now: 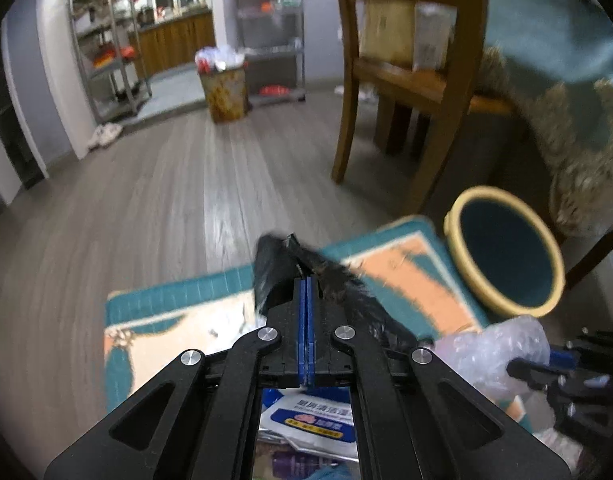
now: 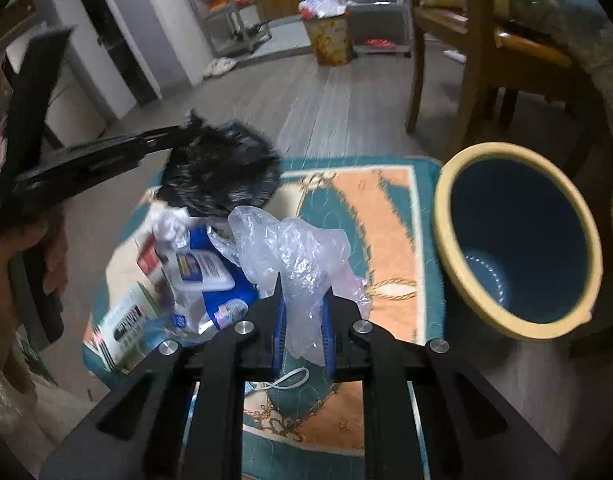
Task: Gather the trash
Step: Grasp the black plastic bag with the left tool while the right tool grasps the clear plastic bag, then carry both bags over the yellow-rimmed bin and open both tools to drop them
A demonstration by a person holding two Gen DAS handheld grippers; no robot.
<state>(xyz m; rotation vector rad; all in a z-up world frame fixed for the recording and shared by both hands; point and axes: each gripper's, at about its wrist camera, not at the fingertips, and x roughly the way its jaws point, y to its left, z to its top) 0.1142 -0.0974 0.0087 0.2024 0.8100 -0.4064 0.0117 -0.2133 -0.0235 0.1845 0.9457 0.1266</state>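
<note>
My left gripper point(image 1: 306, 280) is shut on a black plastic bag point(image 1: 278, 268), lifted above the rug; the same black plastic bag point(image 2: 222, 172) hangs crumpled from the left gripper point(image 2: 182, 132) in the right wrist view. My right gripper point(image 2: 304, 292) is shut on a clear plastic bag point(image 2: 294, 248), which bunches up between the blue pads. That clear plastic bag point(image 1: 494, 352) also shows at the lower right of the left wrist view. A round bin point(image 2: 518, 240) with a yellow rim and dark blue inside stands open to the right of both grippers.
Packets, wrappers and a crumpled tissue point(image 2: 168, 224) lie in a heap point(image 2: 194, 276) on a teal and orange rug point(image 2: 386, 208). A wooden chair point(image 1: 406, 80) and a cloth-covered table point(image 1: 566, 60) stand behind the bin. A full waste basket point(image 1: 224, 88) is far across the wooden floor.
</note>
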